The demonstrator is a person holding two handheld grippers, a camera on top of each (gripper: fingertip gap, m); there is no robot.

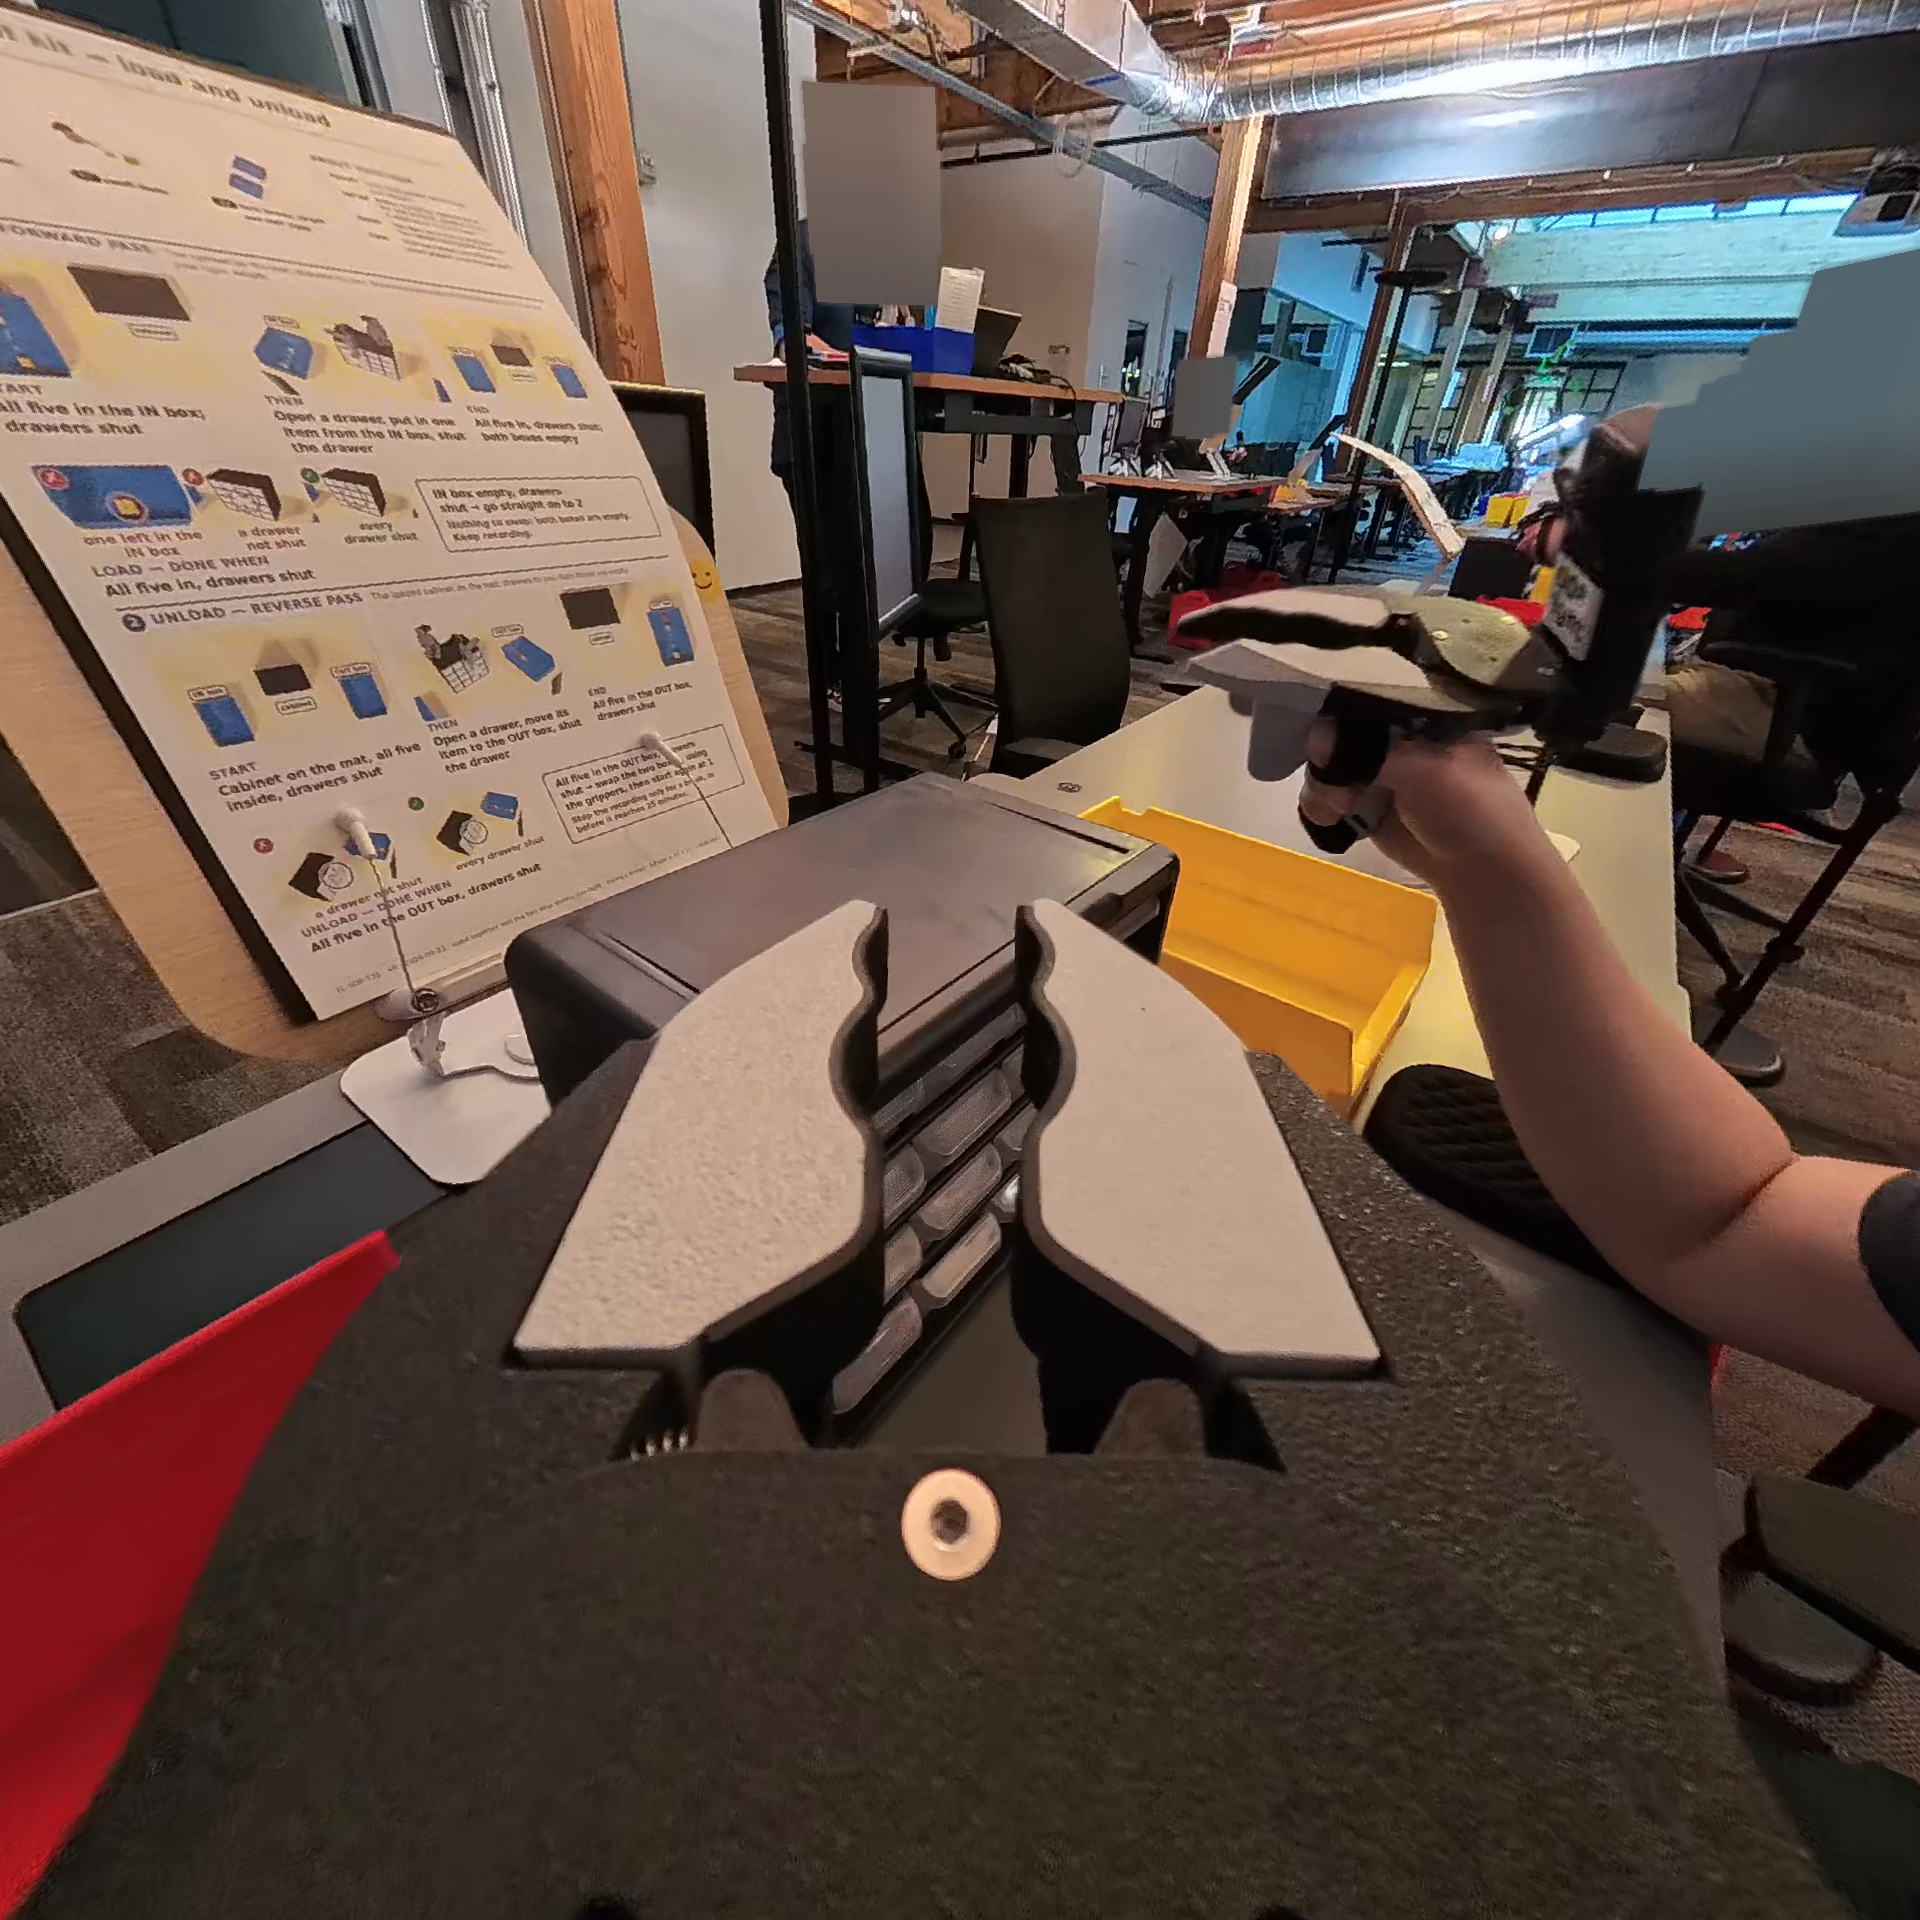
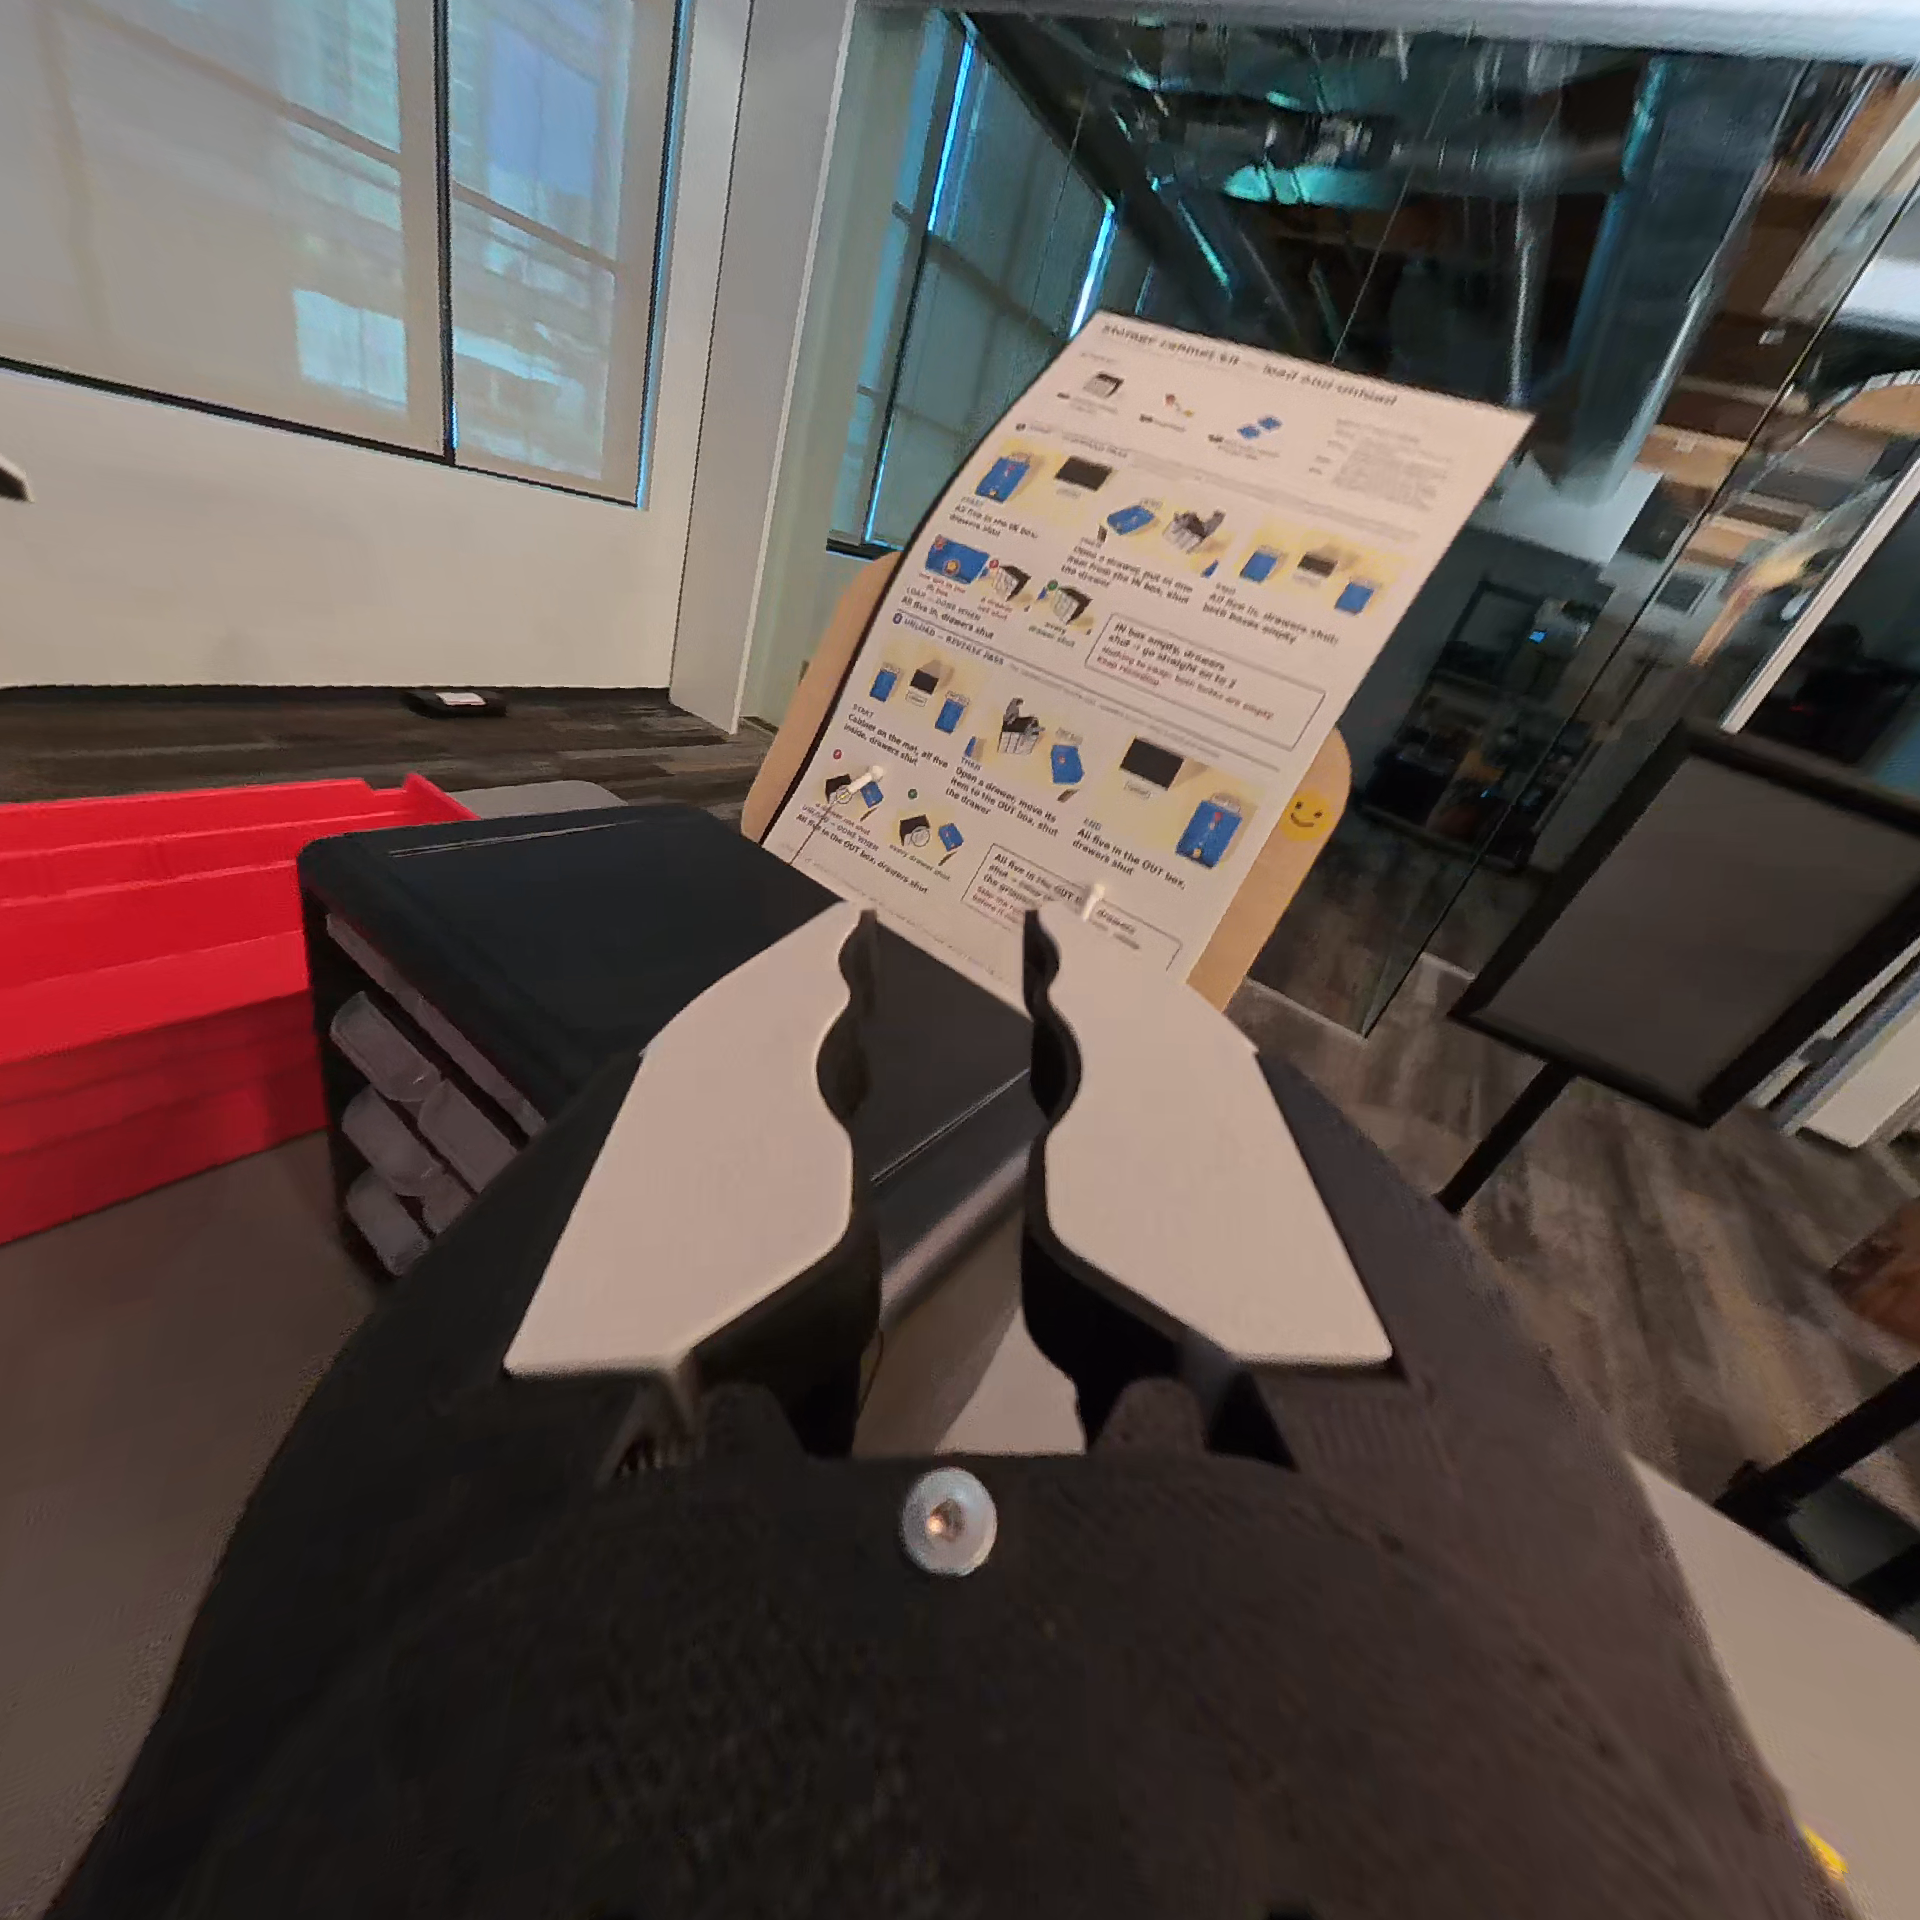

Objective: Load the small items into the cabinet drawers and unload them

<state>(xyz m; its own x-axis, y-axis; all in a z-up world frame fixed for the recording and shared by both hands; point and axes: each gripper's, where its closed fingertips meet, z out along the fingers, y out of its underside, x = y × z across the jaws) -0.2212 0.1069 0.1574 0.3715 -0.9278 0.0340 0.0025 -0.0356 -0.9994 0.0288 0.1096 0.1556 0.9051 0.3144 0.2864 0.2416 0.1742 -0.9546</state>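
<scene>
A black small-parts cabinet [image 1: 883,904] with rows of translucent drawers [image 1: 956,1132] stands on the tabletop [image 1: 1475,748], its drawer fronts toward the left wrist camera; the drawers that show appear shut, though the fingers hide part of the front. In the right wrist view the same cabinet [image 2: 582,935] is seen from its side, drawers [image 2: 416,1101] on the left face. A yellow bin [image 1: 1299,935] sits just beside the cabinet on its right as the left view shows it, and a red bin [image 2: 145,935] just beside it on the opposite side; neither bin's contents can be seen. The left hand-held gripper [image 1: 951,914] hovers in front of and slightly above the cabinet, its jaws parted by a narrow gap and holding nothing. The right hand-held gripper [image 2: 945,920] is raised over the cabinet's right end, jaws likewise slightly apart and empty; the left view shows it [image 1: 1205,639] lifted well above the yellow bin, held in a person's hand [image 1: 1392,800]. Behind the cabinet an illustrated instruction sheet [image 1: 343,540] leans on a wooden board [image 2: 1278,904]. Office desks and chairs fill the background.
</scene>
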